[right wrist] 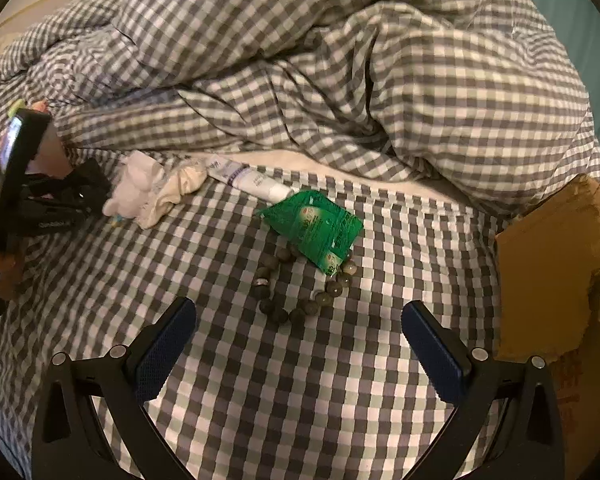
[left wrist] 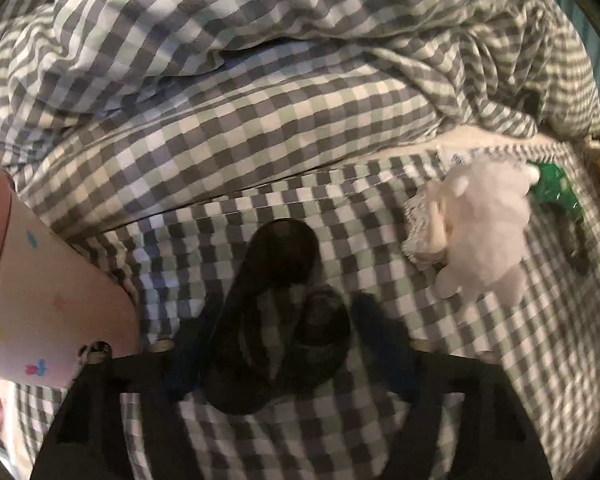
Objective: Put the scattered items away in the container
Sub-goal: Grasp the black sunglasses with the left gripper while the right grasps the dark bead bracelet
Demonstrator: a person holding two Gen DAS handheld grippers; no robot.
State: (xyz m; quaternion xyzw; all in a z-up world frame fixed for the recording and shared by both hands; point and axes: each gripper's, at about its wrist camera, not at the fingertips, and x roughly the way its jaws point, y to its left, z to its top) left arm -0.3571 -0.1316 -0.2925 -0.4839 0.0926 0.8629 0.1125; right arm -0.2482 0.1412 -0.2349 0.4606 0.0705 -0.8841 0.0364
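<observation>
My left gripper is shut on a black sock-like item and holds it just above the checked bed sheet. A white plush toy on a cream cloth lies to its right, with a green packet beyond. My right gripper is open over the sheet, just short of a bead bracelet. The green packet, a white tube, the plush toy and cream cloth lie further off. The left gripper shows at the far left.
A cardboard box stands at the right edge of the bed. A crumpled checked duvet is piled across the back. A pink and white printed sleeve is at the left in the left wrist view.
</observation>
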